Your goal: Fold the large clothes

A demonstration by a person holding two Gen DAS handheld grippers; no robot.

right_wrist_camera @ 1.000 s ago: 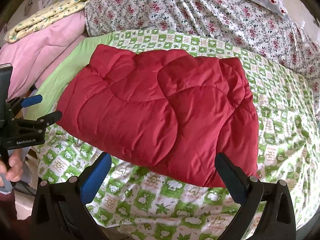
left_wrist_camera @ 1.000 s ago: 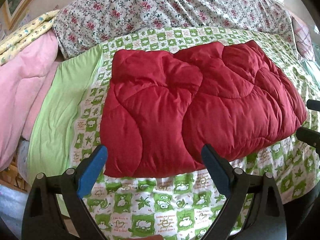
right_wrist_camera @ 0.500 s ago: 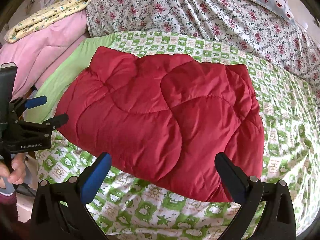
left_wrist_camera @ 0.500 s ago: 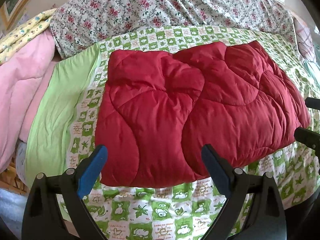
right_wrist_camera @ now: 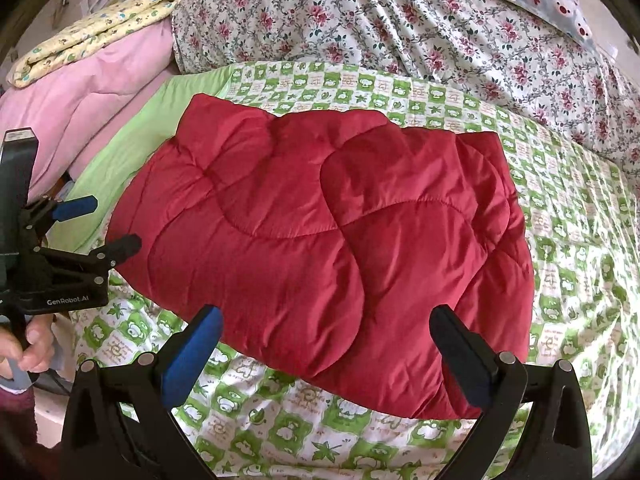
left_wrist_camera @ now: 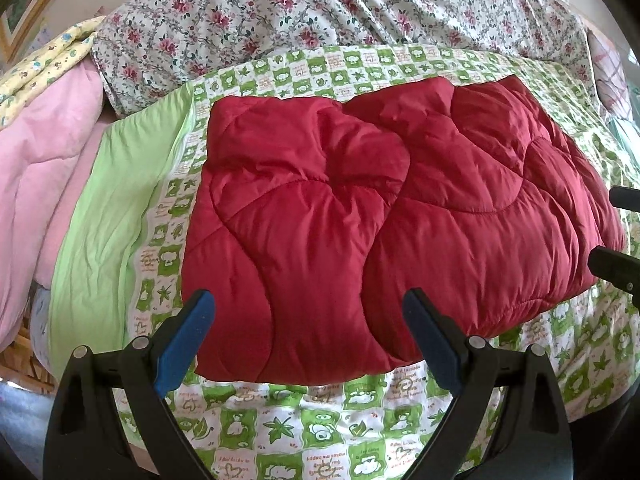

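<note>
A red quilted padded garment [left_wrist_camera: 380, 216] lies folded flat on the green-and-white checked bed sheet [left_wrist_camera: 304, 436]; it also shows in the right wrist view [right_wrist_camera: 328, 248]. My left gripper [left_wrist_camera: 308, 316] is open and empty, its jaws wide apart just above the garment's near edge on the left side. My right gripper [right_wrist_camera: 326, 332] is open and empty, hovering over the garment's near right edge. The left gripper also shows in the right wrist view [right_wrist_camera: 100, 226] beside the garment's left end. The right gripper's fingers [left_wrist_camera: 612, 264] show at the left wrist view's right edge.
A floral quilt [right_wrist_camera: 400, 24] is bunched along the back of the bed. Pink bedding [left_wrist_camera: 36, 184] and a yellow patterned blanket [right_wrist_camera: 88, 36] are piled at the left. A plain light-green sheet [left_wrist_camera: 108, 208] lies left of the garment.
Both grippers have moved forward and closer to the garment, whose near edge now sits between the open jaws. The garment itself has not moved.
</note>
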